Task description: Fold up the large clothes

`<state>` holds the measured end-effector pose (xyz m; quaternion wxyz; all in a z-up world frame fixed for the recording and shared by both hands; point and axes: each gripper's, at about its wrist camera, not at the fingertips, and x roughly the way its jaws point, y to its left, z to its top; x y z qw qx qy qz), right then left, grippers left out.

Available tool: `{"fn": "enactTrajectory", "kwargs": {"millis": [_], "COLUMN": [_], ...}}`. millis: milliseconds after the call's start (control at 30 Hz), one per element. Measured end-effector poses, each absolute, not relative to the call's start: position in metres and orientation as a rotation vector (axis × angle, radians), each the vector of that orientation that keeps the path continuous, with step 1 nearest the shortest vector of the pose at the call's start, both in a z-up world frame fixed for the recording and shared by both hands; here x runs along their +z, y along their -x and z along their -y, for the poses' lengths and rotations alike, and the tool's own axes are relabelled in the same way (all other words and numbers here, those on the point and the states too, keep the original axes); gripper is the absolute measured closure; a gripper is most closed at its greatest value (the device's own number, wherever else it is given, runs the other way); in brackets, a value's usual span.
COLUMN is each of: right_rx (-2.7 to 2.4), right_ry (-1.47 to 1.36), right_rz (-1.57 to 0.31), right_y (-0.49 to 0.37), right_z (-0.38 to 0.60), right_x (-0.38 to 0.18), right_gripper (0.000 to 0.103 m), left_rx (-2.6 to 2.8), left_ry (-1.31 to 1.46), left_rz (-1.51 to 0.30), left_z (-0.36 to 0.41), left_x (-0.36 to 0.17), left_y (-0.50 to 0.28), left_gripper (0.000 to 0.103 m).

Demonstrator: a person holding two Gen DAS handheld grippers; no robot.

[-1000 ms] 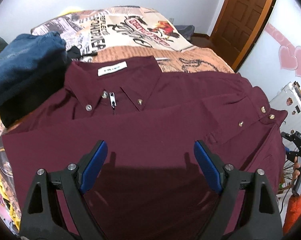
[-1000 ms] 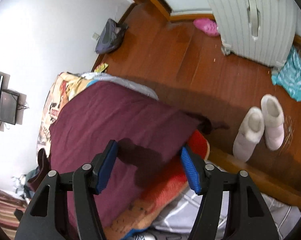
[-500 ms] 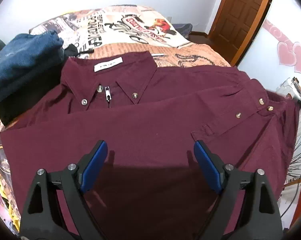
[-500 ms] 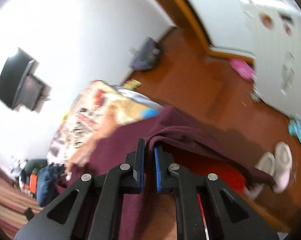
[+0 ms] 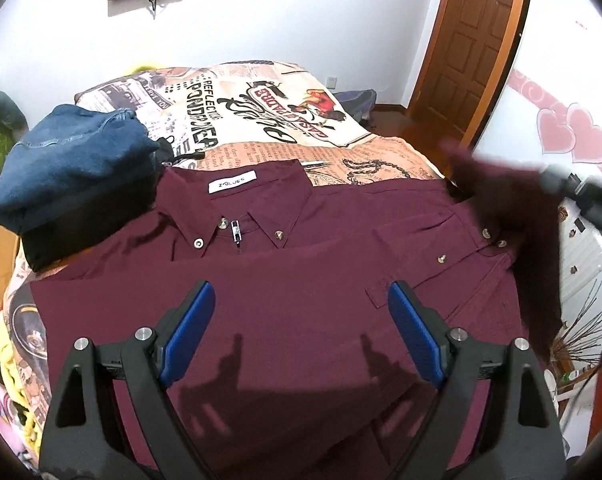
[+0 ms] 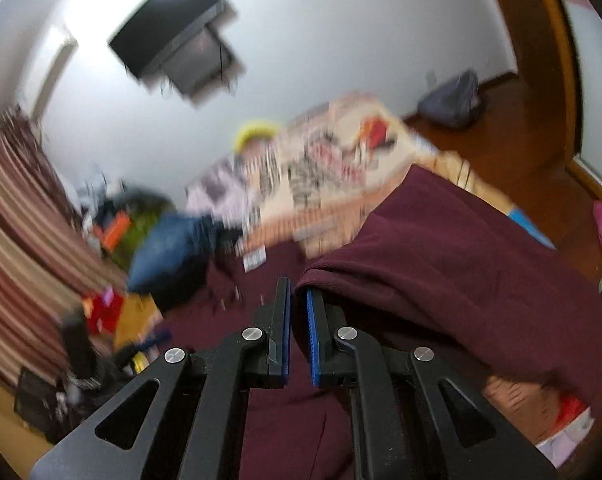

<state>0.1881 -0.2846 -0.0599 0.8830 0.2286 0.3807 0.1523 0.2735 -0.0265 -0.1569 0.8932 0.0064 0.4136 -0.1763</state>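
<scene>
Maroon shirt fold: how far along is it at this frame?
Done: the maroon shirt lies collar up on the bed, one sleeve folded across its chest. In hand: the right gripper is shut on the shirt's side and lifts it; the left gripper hovers open. Left: laying that side over and folding the body.

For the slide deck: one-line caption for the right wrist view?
Right gripper shut on a lifted fold of the maroon button-up shirt over the printed bedspread.

A maroon button-collar shirt (image 5: 301,280) lies front-up on the bed, its right edge lifted.
</scene>
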Motion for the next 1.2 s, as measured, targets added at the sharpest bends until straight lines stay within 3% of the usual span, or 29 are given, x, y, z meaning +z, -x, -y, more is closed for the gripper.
{"fn": "enactTrajectory", "kwargs": {"millis": [133, 267, 333, 400, 467, 767, 1200], "right_rx": [0.320, 0.283, 0.283, 0.286, 0.274, 0.030, -0.192], "right_ry": [-0.403, -0.270, -0.242, -0.240, -0.252, -0.470, -0.957], "right_rz": [-0.933, -0.974, -0.971, -0.957, -0.923, -0.836, -0.892], "right_y": [-0.194, -0.192, -0.185, -0.181, -0.175, -0.155, -0.130], "right_z": [0.260, 0.246, 0.252, 0.257, 0.263, 0.334, 0.417], "right_x": [-0.099, -0.094, -0.086, -0.077, -0.070, -0.068, -0.156], "right_gripper": [0.093, 0.091, 0.082, 0.065, 0.058, 0.057, 0.057], "left_rx": [-0.346, -0.334, -0.332, -0.335, -0.341, -0.358, -0.357], "left_ry": [-0.024, -0.030, -0.026, -0.016, -0.007, -0.043, -0.048], "left_rz": [-0.864, -0.865, -0.864, -0.860, -0.858, -0.854, -0.875], "left_z": [0.022, 0.020, 0.020, 0.021, 0.022, 0.035, 0.042], "left_x": [-0.160, -0.161, -0.160, -0.159, -0.158, -0.160, -0.167], "left_y": [-0.269, -0.268, -0.268, -0.269, -0.268, -0.269, -0.274], "left_gripper": [0.015, 0.015, 0.015, 0.015, 0.015, 0.015, 0.015]}}
